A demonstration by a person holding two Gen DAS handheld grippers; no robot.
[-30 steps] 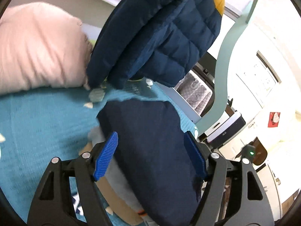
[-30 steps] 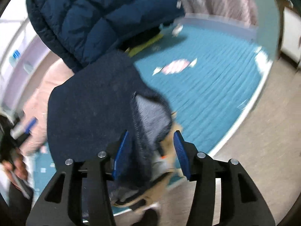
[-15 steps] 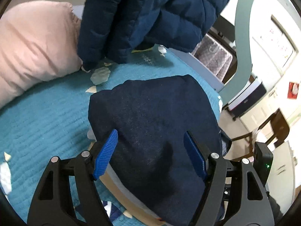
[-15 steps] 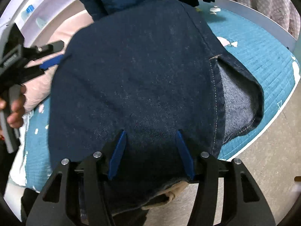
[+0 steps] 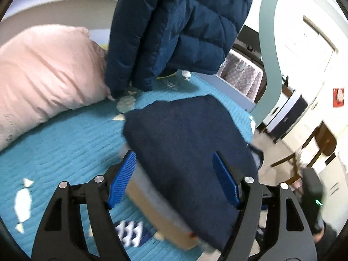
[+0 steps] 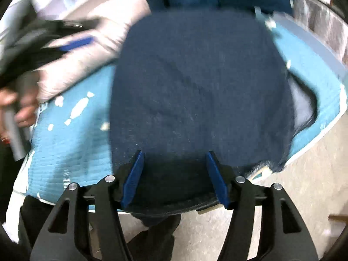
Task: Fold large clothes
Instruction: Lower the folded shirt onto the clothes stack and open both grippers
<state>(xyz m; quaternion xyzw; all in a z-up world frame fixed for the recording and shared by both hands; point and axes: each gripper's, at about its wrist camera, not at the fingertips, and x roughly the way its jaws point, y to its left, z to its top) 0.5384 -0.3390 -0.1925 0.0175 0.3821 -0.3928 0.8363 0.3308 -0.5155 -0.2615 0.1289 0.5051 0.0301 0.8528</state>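
**A:** Since a second ago the dark denim piece [image 6: 195, 87] has gone from hanging bunched between the right gripper's pads to lying spread on the teal bedspread [image 5: 65, 143], and the right gripper [image 6: 174, 178] has just been opening its jaws, with the denim's near edge under and between them, not visibly pinched.

**B:** Start me on the left side.

**A:** Pink pillow [image 5: 43, 71] far left, navy puffer jacket [image 5: 174, 32] hanging above the bed's far end. The left gripper [image 5: 174, 180] sits jaws apart over the denim's near corner, gripping nothing I can make out.

**B:** And the risk?

**A:** Look beneath that corner: tan and grey cloth [image 5: 158, 215] pokes out from under the denim, so the stack looks uneven. Over on the right, the denim's edge overhangs the mattress rim towards the floor [image 6: 293, 206]. With both sets of jaws apart, I'd say that loose edge could slide off, or the next pinch could catch only the top layer and skew the fold.
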